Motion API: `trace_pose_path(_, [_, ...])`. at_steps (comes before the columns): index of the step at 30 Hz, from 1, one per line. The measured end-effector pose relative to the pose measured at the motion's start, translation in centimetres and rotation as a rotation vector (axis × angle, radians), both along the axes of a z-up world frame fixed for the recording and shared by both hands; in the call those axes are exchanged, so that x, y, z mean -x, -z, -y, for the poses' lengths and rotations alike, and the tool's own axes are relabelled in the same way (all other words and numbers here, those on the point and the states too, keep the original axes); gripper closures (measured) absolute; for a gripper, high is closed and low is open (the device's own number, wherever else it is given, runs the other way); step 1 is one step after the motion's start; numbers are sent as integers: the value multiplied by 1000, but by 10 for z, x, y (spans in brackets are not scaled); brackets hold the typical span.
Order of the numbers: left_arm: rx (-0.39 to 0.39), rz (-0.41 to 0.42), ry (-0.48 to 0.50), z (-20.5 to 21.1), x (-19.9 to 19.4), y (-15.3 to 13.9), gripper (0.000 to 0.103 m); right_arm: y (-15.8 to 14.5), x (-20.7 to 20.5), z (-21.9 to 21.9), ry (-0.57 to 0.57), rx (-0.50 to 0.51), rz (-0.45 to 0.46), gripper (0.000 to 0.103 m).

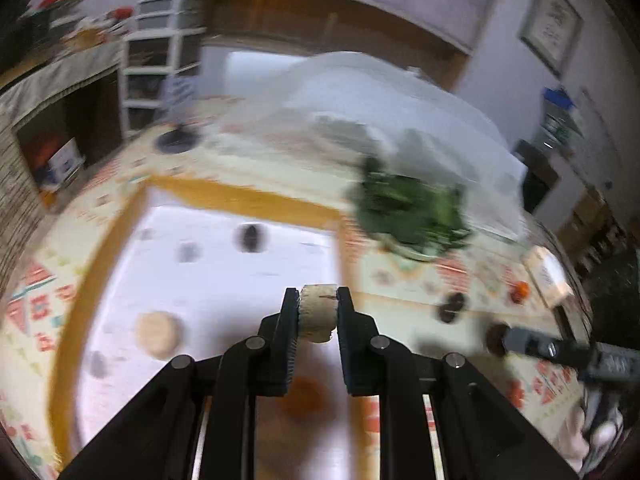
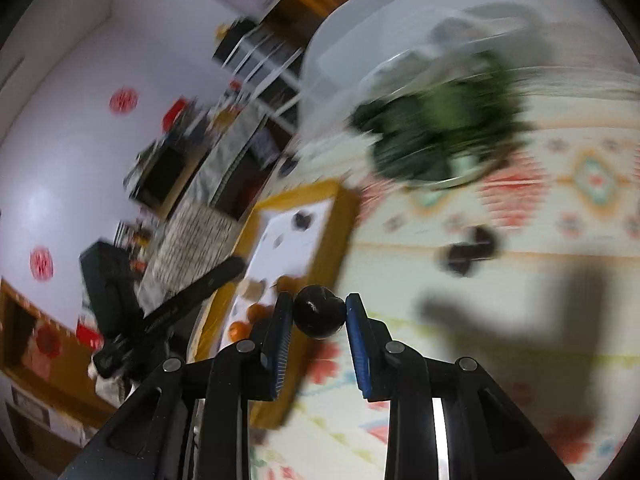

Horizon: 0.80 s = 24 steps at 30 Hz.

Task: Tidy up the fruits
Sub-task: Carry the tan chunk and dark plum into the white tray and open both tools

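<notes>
Here, left gripper (image 1: 318, 312) pinching tan fruit (image 1: 317, 314) — long axis vertical.

Left gripper (image 1: 318, 312) points toward twelve o'clock in its own view, both black fingers squeezed in, pads pressed flat against what sits between them. Its linkage arms spread out toward five and seven o'clock. Right gripper (image 2: 319, 312) matches that pose, blue-padded fingers (image 2: 362, 344) clamped inward, tips aimed at twelve. From the left wrist view, the right gripper pokes in at four o'clock, blurred.
</notes>
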State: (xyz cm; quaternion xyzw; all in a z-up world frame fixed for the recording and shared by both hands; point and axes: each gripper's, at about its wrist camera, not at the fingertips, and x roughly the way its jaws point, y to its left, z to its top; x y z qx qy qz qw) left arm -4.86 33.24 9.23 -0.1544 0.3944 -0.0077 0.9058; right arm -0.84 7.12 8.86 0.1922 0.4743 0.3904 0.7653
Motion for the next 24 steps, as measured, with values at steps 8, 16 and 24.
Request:
trace_pose_path(8, [48, -80, -90, -66, -18, 33, 85, 18, -8, -107, -91, 168, 65, 74])
trace_pose_path(16, [107, -69, -99, -77, -22, 34, 49, 25, -20, -133, -59, 283, 139, 70])
trace_pose_path(24, [64, 30, -139, -62, 12, -5, 20, 10, -14, -110, -15, 250, 174, 56])
